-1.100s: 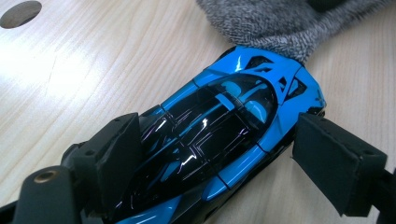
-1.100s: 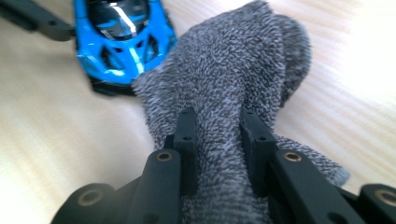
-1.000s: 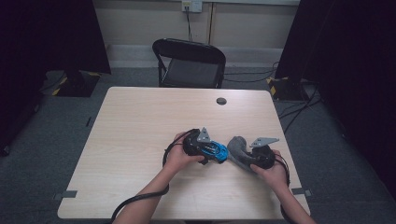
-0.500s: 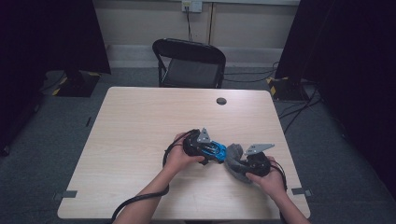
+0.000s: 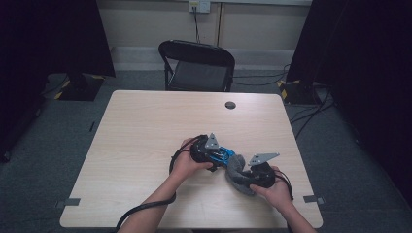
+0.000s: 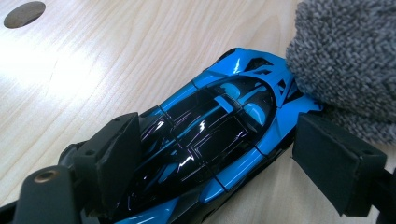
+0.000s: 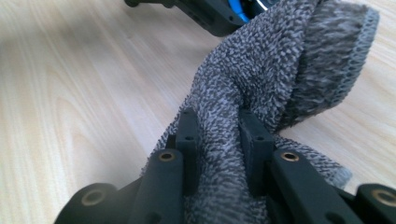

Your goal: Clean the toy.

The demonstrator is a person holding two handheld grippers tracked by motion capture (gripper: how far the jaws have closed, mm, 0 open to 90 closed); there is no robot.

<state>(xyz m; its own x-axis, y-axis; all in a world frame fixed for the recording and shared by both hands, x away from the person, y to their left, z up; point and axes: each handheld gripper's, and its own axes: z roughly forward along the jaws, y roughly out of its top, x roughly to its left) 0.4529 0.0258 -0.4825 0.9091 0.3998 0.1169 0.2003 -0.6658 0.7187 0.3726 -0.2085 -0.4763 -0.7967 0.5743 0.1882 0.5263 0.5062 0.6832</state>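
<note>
the blue toy car sits lower centre on the surface, between the left tongs, pads not clearly pressing. right tongs clench the grey cloth. wiping hard could shove the car loose.

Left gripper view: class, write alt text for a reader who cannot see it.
A glossy blue and black toy car lies on a pale wooden table between the left gripper's two black jaws. A grey cloth touches the car's far end.
</note>
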